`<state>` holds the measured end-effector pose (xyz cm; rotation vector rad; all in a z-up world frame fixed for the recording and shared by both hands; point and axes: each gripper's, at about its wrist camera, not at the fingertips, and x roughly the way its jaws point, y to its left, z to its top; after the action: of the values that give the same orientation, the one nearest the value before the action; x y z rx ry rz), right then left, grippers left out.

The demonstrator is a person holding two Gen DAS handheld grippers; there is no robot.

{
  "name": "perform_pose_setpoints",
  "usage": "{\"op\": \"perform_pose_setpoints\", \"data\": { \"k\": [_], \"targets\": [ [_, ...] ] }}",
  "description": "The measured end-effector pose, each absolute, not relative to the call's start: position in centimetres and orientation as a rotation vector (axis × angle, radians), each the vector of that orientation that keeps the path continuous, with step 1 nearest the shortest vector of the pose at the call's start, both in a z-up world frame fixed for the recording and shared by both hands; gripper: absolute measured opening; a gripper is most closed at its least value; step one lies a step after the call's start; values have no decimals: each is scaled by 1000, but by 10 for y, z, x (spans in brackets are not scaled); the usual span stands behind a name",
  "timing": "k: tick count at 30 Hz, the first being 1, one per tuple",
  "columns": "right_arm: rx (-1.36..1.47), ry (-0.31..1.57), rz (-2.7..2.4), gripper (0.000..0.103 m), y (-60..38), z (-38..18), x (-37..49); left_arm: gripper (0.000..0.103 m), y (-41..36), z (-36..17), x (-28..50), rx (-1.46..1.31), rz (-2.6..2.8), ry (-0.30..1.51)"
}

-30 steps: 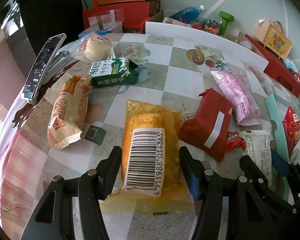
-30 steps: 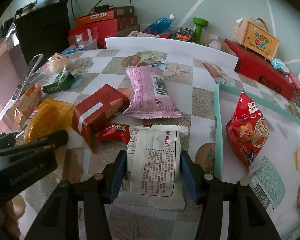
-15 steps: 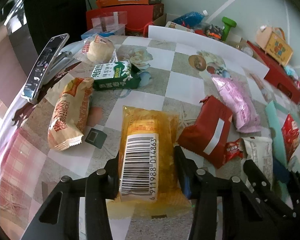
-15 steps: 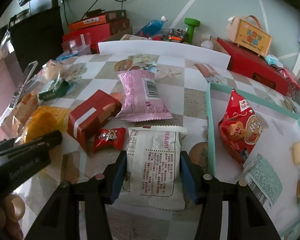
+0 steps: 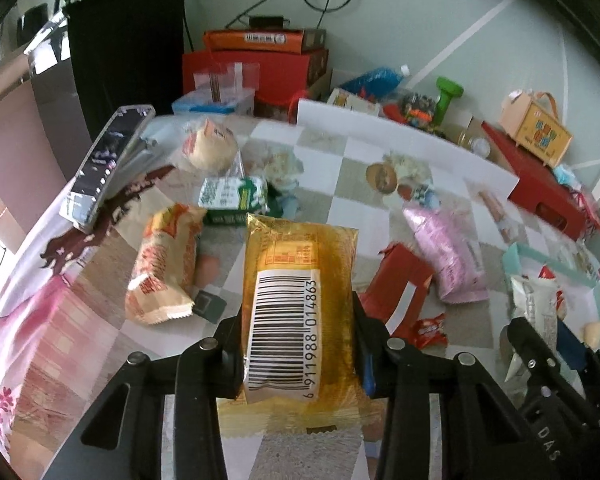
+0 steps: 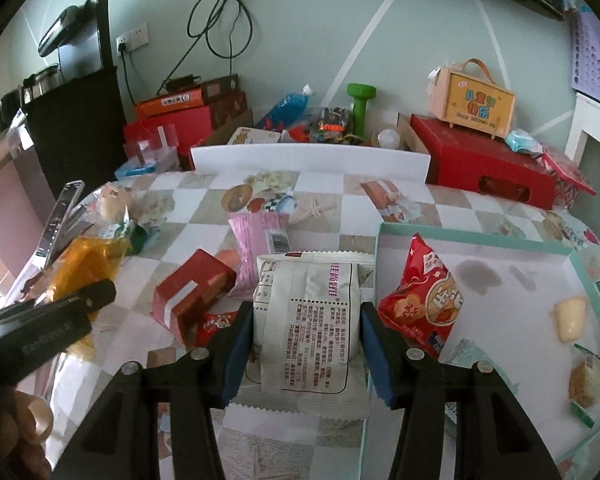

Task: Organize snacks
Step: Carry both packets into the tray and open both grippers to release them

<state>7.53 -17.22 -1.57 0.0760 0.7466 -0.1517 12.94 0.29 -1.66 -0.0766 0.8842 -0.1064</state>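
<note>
My left gripper [image 5: 298, 334] is shut on a yellow snack pack [image 5: 296, 300] with a large barcode and holds it lifted above the checked table [image 5: 364, 168]. My right gripper [image 6: 306, 338] is shut on a white snack pack [image 6: 306, 320] and holds it raised beside the teal-rimmed white tray [image 6: 572, 256]. The tray holds a red snack bag [image 6: 424, 300], a pale yellow sweet [image 6: 568, 318] and a small wrapped cake [image 6: 586, 378]. On the table lie a pink pack [image 6: 260, 248], a red pack [image 6: 192, 298] and a small red candy [image 6: 216, 322].
An orange bread pack [image 5: 162, 264], a green-white carton [image 5: 234, 198], a wrapped bun [image 5: 210, 148] and a phone [image 5: 104, 164] lie at the table's left. A white board [image 6: 308, 158] stands at the far edge, with red boxes [image 6: 480, 160] and clutter behind.
Both grippers have closed on their packs and lifted them off the table. The right gripper has moved with the white pack toward the tray.
</note>
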Motion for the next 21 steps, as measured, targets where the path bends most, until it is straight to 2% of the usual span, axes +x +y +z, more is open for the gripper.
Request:
{"op": "perform_pose_setpoints", "data": {
  "k": [11,21],
  "targets": [
    [104,722,-170,55,-185,-7,66,43,-11,5,122,-77,-157,834],
    [177,661,-329,55,-255,17,36,43,-63,32,105,-30,-289,759]
  ]
}}
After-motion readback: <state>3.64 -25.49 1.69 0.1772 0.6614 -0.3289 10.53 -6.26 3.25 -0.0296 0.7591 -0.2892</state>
